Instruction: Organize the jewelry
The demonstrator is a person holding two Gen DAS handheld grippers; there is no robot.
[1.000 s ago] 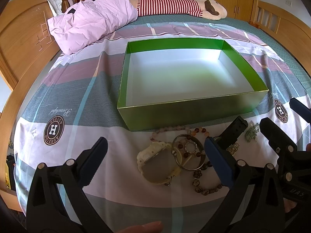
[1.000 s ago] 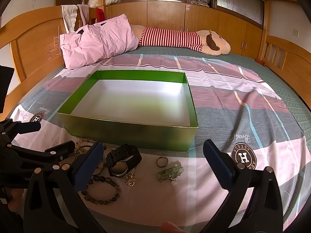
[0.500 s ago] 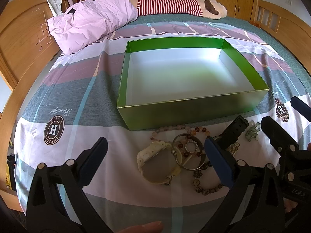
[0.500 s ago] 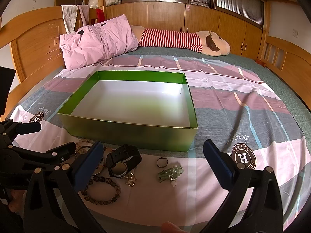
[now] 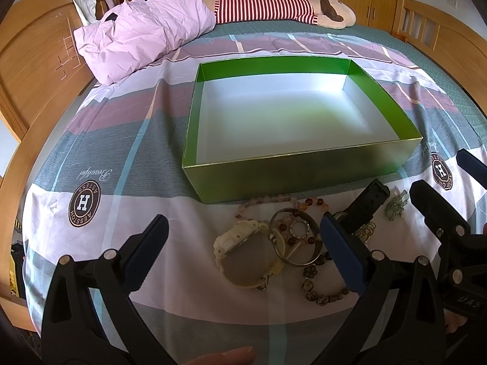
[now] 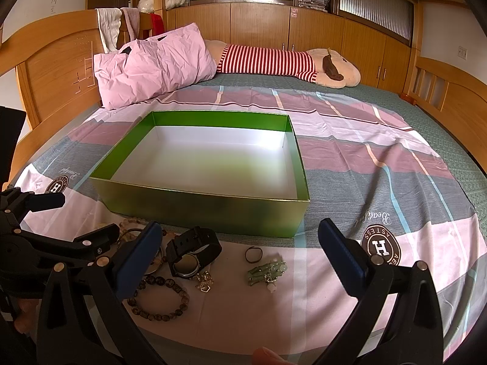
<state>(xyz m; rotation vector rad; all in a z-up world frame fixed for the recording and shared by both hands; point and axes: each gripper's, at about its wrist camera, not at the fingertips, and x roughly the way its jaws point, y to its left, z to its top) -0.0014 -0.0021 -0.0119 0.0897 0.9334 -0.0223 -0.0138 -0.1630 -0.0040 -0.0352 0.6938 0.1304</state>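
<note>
Both the left tongs (image 5: 242, 254) and right tongs (image 6: 237, 252) gape wide, holding nothing, over jewelry (image 5: 289, 240) piled on the bed at the empty green box's (image 5: 301, 170) 6 o'clock, where tangled bracelets (image 6: 158, 299) could snag and drag neighbours along.

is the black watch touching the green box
Apart. The right wrist view shows a strip of bedsheet between the black watch and the green box's near wall.
</note>
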